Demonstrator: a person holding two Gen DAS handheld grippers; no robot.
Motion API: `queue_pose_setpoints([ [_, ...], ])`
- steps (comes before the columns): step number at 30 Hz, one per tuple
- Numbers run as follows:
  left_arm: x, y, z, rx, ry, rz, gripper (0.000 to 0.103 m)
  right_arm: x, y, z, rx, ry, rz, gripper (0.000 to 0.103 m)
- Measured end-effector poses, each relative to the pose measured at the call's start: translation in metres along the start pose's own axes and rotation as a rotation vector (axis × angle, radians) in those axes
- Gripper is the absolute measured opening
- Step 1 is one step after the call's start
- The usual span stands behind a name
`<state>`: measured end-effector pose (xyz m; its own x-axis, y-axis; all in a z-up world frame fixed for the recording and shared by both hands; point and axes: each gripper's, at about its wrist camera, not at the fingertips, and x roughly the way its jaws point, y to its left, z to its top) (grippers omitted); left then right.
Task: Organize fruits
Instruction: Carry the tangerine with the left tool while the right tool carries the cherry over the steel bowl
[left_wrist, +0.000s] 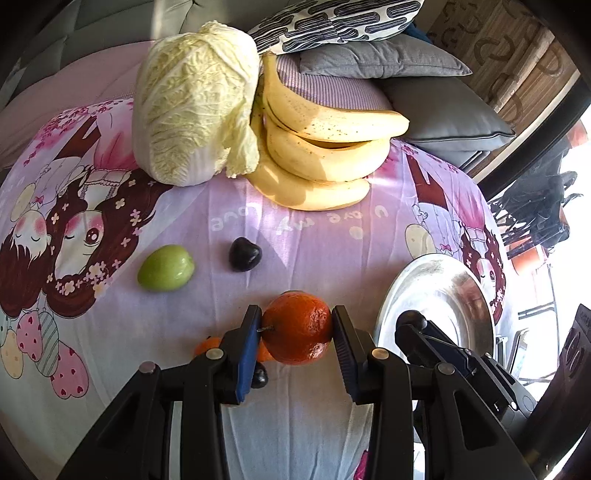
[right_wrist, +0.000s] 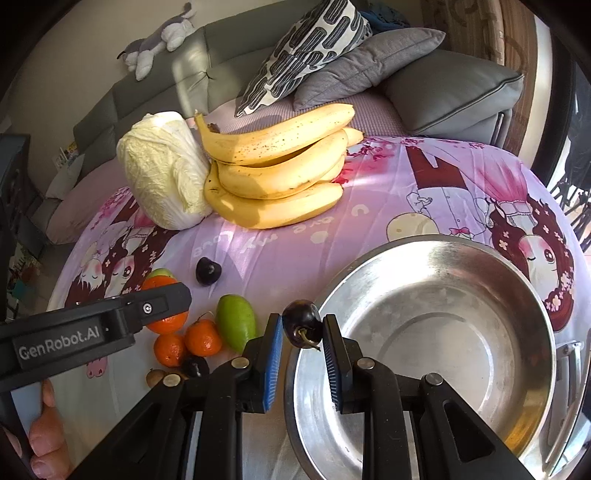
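Left gripper (left_wrist: 297, 328) (marked "GenRobot.AI") pinches an orange (left_wrist: 297, 326); right gripper (right_wrist: 299, 328) pinches a dark plum (right_wrist: 301, 323).

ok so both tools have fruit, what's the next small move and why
Probably carry the right tool a little forward over the metal bowl and open it there. It is shut on a dark plum right at the bowl's near rim, and the bowl looks empty. The left tool, shut on an orange, sits farther from the bowl, so it can follow.
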<state>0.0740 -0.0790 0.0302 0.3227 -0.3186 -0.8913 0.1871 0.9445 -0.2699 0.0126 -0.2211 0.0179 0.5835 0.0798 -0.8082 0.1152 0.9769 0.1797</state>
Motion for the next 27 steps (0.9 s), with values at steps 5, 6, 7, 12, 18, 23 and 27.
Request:
queue_pose_setpoints([
  [5,0.007,-0.022,0.002,0.020,0.012,-0.014,0.040,-0.007,-0.021,0.004,0.041,-0.013,-0.027,0.024],
  [6,0.008,-0.027,0.002,0.025,0.016,-0.019,0.040,-0.008,-0.025,0.004,0.053,-0.013,-0.031,0.024],
  [7,0.010,-0.032,0.002,0.032,0.020,-0.026,0.040,-0.009,-0.031,0.004,0.066,-0.013,-0.036,0.024],
  [12,0.018,-0.060,0.003,0.075,0.036,-0.056,0.040,-0.014,-0.067,0.004,0.155,-0.014,-0.084,0.024],
  [18,0.039,-0.098,-0.003,0.155,0.085,-0.089,0.040,-0.015,-0.097,0.000,0.233,-0.005,-0.114,0.024],
  [23,0.060,-0.111,-0.003,0.183,0.130,-0.076,0.040,-0.012,-0.106,-0.002,0.250,0.013,-0.148,0.024],
  [27,0.073,-0.110,-0.002,0.178,0.159,-0.061,0.040,-0.009,-0.110,-0.004,0.266,0.026,-0.152,0.024],
])
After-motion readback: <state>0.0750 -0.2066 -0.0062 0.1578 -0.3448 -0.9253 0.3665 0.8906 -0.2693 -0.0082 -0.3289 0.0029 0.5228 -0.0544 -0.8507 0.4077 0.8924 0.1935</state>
